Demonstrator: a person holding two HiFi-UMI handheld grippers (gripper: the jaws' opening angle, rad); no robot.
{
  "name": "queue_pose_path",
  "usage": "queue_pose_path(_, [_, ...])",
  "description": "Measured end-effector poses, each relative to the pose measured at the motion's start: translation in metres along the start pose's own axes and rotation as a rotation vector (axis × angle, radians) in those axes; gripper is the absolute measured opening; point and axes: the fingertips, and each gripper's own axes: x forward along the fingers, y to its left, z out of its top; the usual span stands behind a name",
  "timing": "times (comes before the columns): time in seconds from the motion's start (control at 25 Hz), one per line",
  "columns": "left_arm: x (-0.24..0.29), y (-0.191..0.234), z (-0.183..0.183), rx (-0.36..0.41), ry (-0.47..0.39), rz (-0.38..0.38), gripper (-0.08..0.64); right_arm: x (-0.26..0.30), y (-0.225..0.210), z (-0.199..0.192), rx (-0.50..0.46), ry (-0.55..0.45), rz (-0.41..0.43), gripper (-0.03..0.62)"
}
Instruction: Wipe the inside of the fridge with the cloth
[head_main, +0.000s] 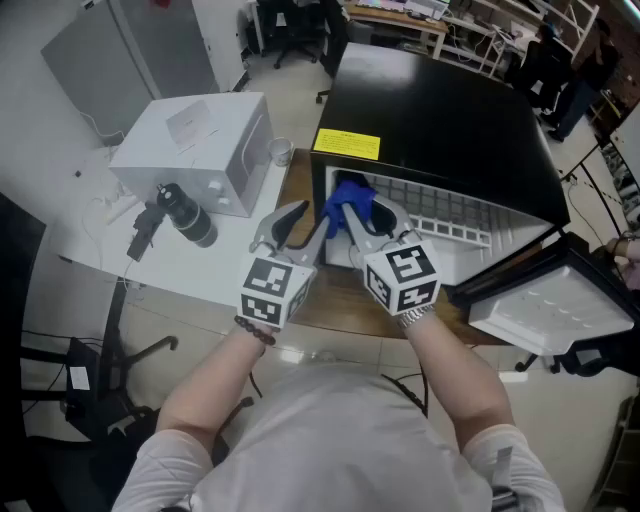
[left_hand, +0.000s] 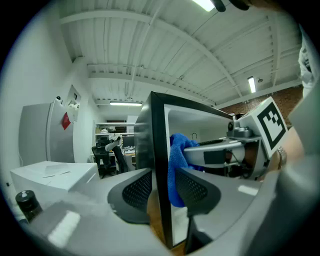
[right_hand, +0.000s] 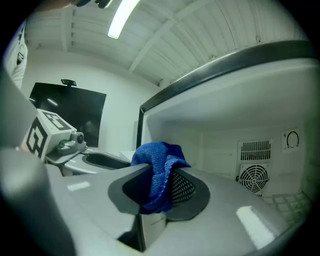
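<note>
- Leftmost, a white boxy plastic appliance (head_main: 195, 150) sits on a white side table (head_main: 100, 235). A black cylindrical camera-like device (head_main: 185, 218) is mounted in front of it. Both are well clear of the work.
- Next, the left gripper (head_main: 303, 228) reaches nearly level to the front left corner of the black mini fridge (head_main: 440, 110).
- Its jaws stand apart and straddle the fridge's thin black left side wall (left_hand: 160, 150). A sliver of gap shows beside one pad, so no firm clamp is visible. It is probably placed there to steady the cabinet while the other hand scrubs.
- Just right of it, the right gripper (right_hand: 159, 187) is closed on a bunched blue terry cloth (right_hand: 157, 165). The wad bulges past its jaw tips so that fabric, not plastic, would meet the liner.
- That cloth (head_main: 348, 200) sits just inside the fridge opening, at the front left, near the white inner side wall.
- Deeper inside and further right are a white wire shelf (head_main: 450, 215) and a round white fan grille (right_hand: 252, 177) on the back wall. These look not yet reached.
- Far right, the fridge's black door with white inner lining (head_main: 545, 300) hangs swung wide open, leaving full access to the interior.
</note>
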Motion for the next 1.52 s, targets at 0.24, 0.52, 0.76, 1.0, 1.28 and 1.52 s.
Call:
queue_pose_path(0.24, [0.003,0.001,0.008,-0.008,-0.025,-0.032,0.160,0.018,-0.008,0.002,-0.009,-0.014,-0.013,0.074])
queue_pose_path(0.52, [0.005,-0.002,0.006,-0.012,-0.028,-0.047,0.167,0.030,-0.021,0.001,-0.009,-0.014,-0.036,0.074])
queue_pose_path(0.76, [0.008,-0.001,0.004,-0.005,-0.017,-0.038,0.170,0.042,-0.036,-0.002,0.012,-0.017,-0.079,0.072])
queue_pose_path(1.0, [0.010,0.001,0.007,-0.011,-0.021,-0.023,0.170,0.055,-0.050,-0.007,0.031,-0.015,-0.118,0.072])
queue_pose_path(1.28, [0.014,0.002,0.004,-0.013,-0.010,-0.017,0.170,0.068,-0.065,-0.014,0.055,-0.001,-0.148,0.072])
queue_pose_path(1.52, [0.015,0.002,0.006,-0.017,-0.010,-0.015,0.170,0.077,-0.075,-0.017,0.066,0.013,-0.170,0.072])
